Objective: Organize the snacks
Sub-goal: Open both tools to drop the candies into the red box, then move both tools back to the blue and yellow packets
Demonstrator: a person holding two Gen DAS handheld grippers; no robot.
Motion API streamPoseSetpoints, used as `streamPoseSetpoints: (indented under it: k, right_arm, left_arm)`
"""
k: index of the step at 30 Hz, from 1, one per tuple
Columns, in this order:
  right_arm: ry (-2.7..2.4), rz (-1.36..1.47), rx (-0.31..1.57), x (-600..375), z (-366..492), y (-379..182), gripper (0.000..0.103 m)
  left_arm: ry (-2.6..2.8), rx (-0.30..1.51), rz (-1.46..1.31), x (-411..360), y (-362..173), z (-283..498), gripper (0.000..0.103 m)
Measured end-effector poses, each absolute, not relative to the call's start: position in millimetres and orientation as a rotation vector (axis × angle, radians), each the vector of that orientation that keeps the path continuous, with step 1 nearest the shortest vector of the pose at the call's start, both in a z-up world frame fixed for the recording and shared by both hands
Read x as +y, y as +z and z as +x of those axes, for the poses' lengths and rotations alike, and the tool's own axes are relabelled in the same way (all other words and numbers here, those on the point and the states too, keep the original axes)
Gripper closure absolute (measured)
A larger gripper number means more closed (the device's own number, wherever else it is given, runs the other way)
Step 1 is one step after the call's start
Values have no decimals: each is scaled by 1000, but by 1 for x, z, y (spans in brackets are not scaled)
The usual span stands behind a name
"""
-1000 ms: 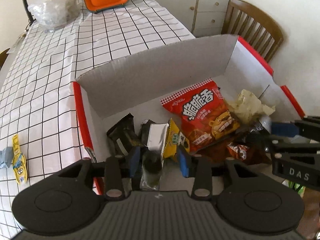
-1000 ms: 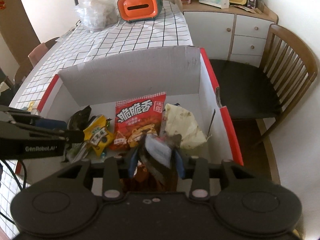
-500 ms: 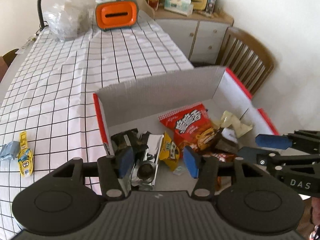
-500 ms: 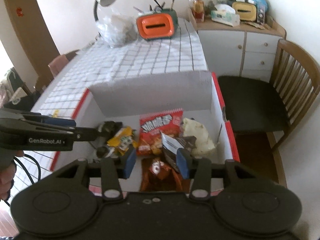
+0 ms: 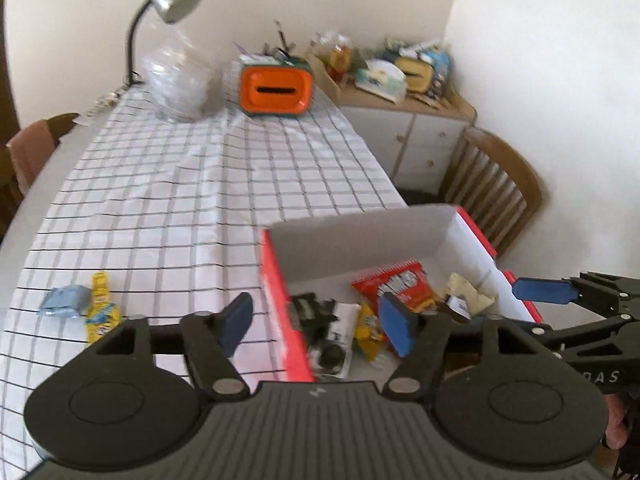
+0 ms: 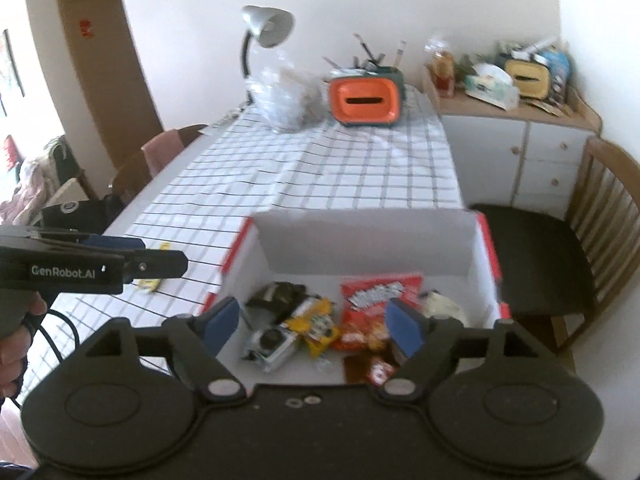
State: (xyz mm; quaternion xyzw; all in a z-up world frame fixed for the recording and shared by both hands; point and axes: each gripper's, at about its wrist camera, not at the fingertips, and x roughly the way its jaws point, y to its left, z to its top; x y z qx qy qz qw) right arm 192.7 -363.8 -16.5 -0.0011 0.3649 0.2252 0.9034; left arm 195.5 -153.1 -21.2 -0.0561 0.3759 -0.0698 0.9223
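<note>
Between picks: both grippers, left and right, spread and empty above box of snacks; next, reach for yellow packet on table.

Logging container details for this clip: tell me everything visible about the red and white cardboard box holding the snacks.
The red and white cardboard box is open-topped, red outside with plain white inner walls and floor, and it looks like thin card. It sits upright on the checked tablecloth at the table's near corner, beside a wooden chair. Several snack packets lie loose on its floor, among them a red crisp bag and a yellow packet. Neither claw touches it.
</note>
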Motion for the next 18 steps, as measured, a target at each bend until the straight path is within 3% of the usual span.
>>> streamPoseSetpoints:
  k: [9, 18]
  right_arm:
    - [540, -29, 751, -301, 198, -12, 3]
    - [627, -21, 780, -223, 209, -21, 0]
  left_arm:
    - [-75, 725, -175, -85, -18, 182, 28]
    - [-32, 709, -194, -5, -24, 182, 24]
